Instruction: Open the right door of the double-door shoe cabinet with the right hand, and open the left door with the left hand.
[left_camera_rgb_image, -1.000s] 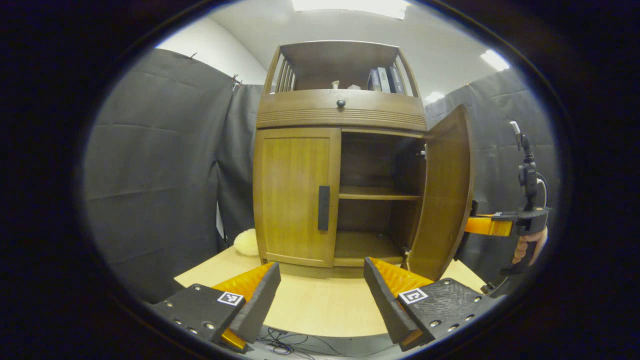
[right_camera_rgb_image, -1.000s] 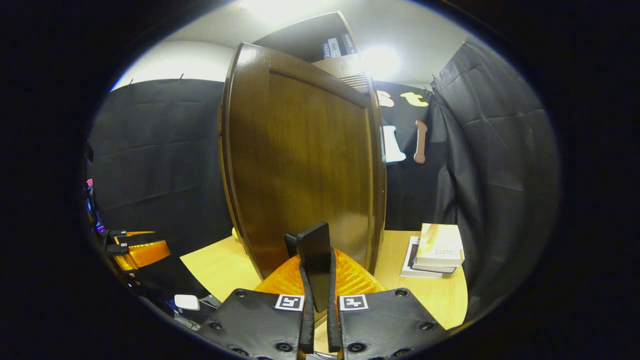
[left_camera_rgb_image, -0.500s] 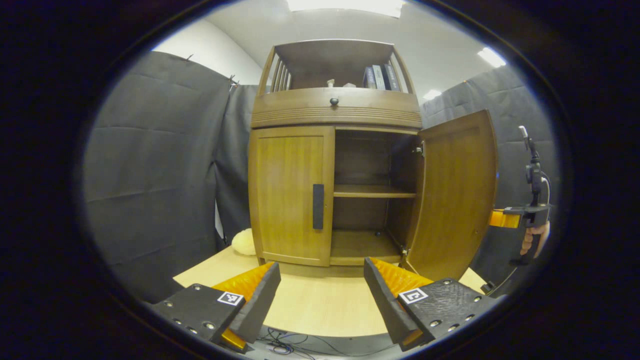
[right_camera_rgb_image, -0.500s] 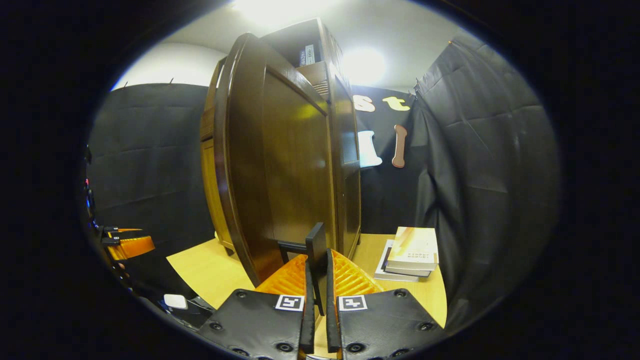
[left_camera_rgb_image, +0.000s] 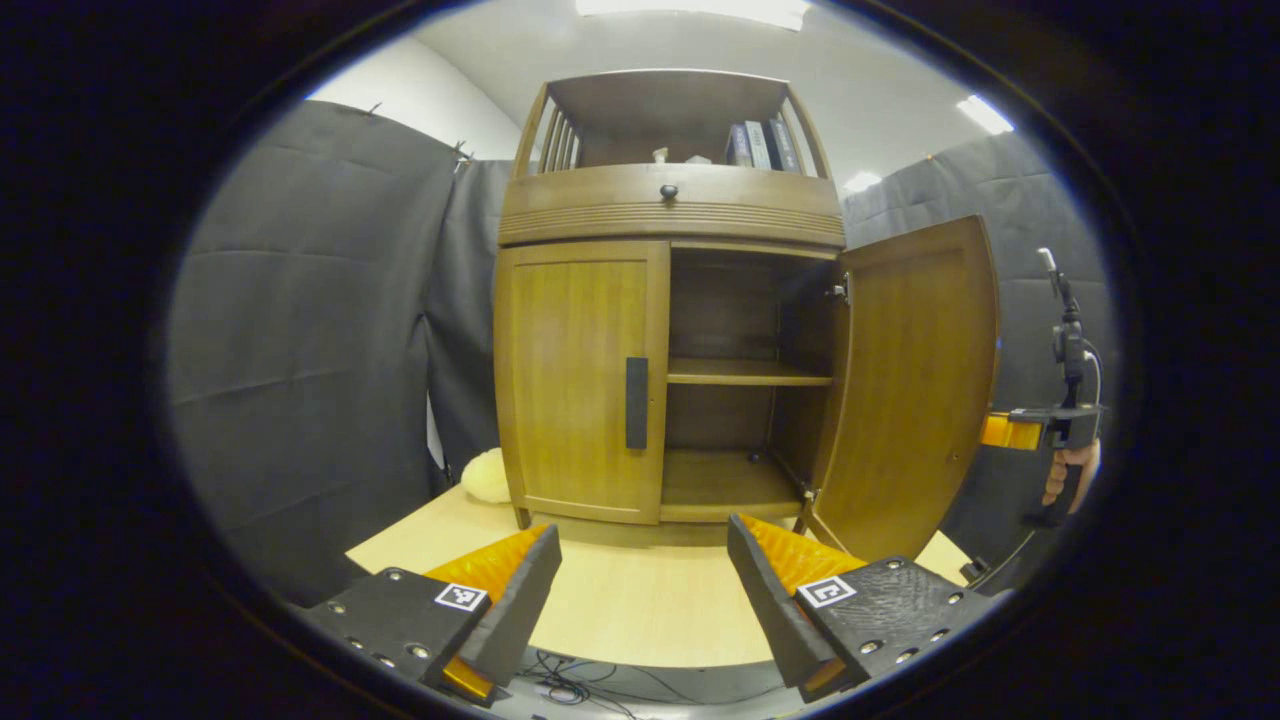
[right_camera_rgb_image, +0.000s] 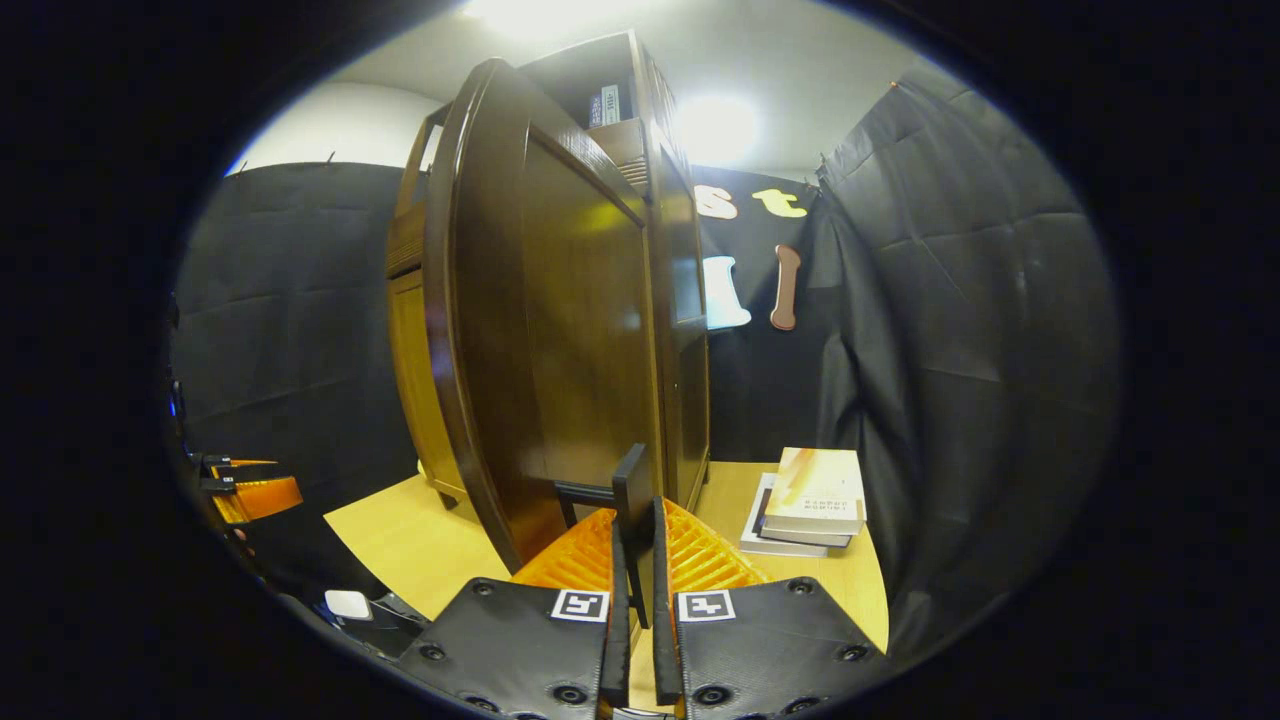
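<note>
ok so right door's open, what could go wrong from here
1. The right claw is shut on the right door's handle; swinging the door wider could strain its hinge.
2. The left claw is open and well short of the left door's handle, so it could close before reaching it.

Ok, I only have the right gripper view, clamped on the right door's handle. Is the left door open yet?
Observer: No. The left door sits shut, flush with the cabinet front, and nothing touches its handle.
Operator: Where is the left gripper?
Observer: The left gripper hangs open over the table, short of the cabinet, roughly facing that handle.
Operator: How far out is my door?
Observer: The right door stands swung well out, baring the inner shelf.
</note>
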